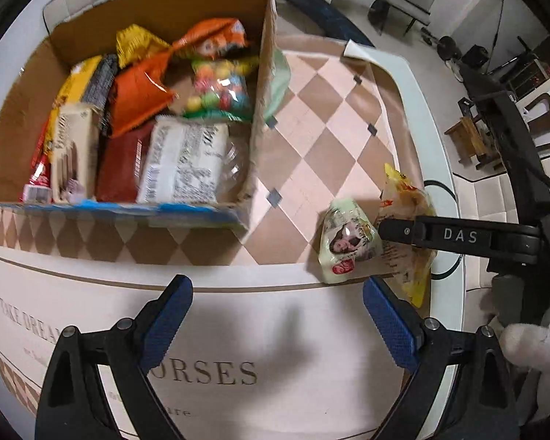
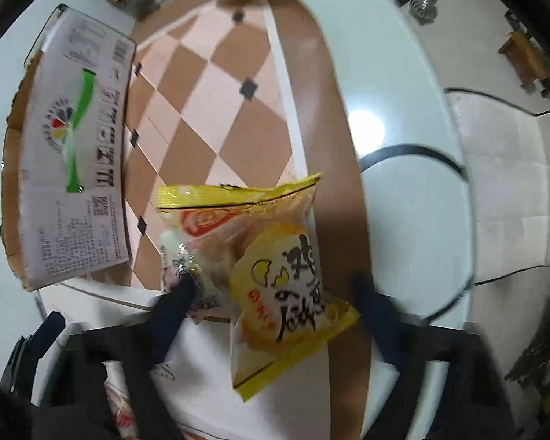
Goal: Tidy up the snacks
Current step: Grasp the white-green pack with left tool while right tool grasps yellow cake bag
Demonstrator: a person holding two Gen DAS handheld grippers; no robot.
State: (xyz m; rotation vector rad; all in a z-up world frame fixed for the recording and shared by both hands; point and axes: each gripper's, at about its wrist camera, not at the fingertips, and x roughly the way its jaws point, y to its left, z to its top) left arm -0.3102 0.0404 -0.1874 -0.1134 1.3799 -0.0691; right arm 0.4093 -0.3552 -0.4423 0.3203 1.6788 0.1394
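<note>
White tabletop point(image 1: 425, 117) carries a brown-and-cream diamond-patterned mat point(image 1: 330, 124), its far corner curled up. On the mat's left part stands a cardboard box point(image 1: 255, 139) packed with snack packets, its near wall close to the pattern's front border. Open mat lies between the box's right wall and two loose snacks near the mat's right edge: a pale green packet point(image 1: 348, 242) touching a yellow cake packet point(image 2: 275, 278). The left gripper point(image 1: 277, 315) hangs with fingers wide apart over the bare front strip. The right gripper point(image 2: 275, 293) straddles the yellow packet, fingers apart on either side; the left fingertip point(image 2: 185, 286) overlaps the green packet.
</note>
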